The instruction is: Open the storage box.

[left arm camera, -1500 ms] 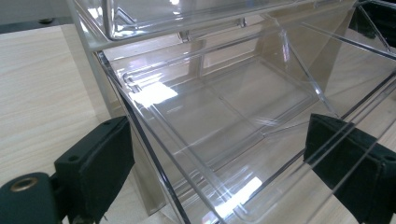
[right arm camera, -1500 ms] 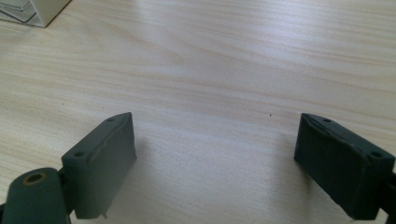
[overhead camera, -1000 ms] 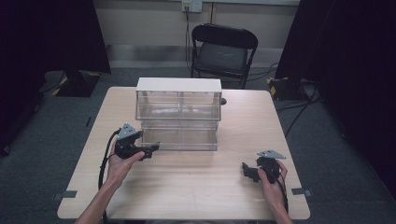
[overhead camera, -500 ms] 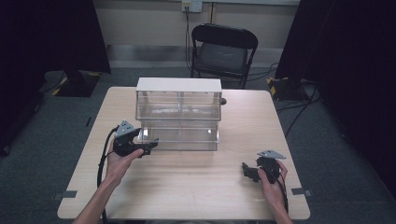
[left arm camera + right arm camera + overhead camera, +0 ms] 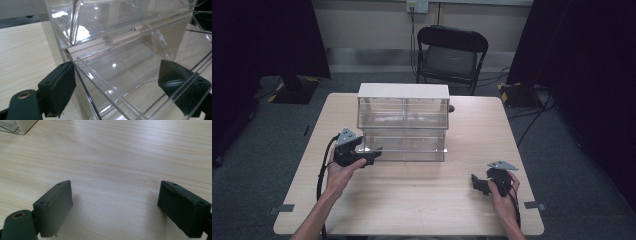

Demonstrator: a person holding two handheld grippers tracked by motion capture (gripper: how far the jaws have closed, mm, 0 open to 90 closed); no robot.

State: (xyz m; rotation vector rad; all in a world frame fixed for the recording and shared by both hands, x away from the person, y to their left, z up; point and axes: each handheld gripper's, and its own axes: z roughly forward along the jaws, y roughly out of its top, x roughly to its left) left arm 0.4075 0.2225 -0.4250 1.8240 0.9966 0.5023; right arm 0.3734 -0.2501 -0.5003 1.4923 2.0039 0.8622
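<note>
Clear drawer cabinet (image 5: 403, 124) with white top stands mid-bench (image 5: 422, 200), toward far edge. Left gripper (image 5: 373, 153) at cabinet's lower left front corner; jaws have just been closing, now astride clear wall of lower left drawer (image 5: 117, 75), one jaw outside, other seen through plastic; whether pads press wall, cannot tell. Right gripper (image 5: 475, 182) well apart from cabinet, near front right of bench, jaws wide apart over bare wood.
</note>
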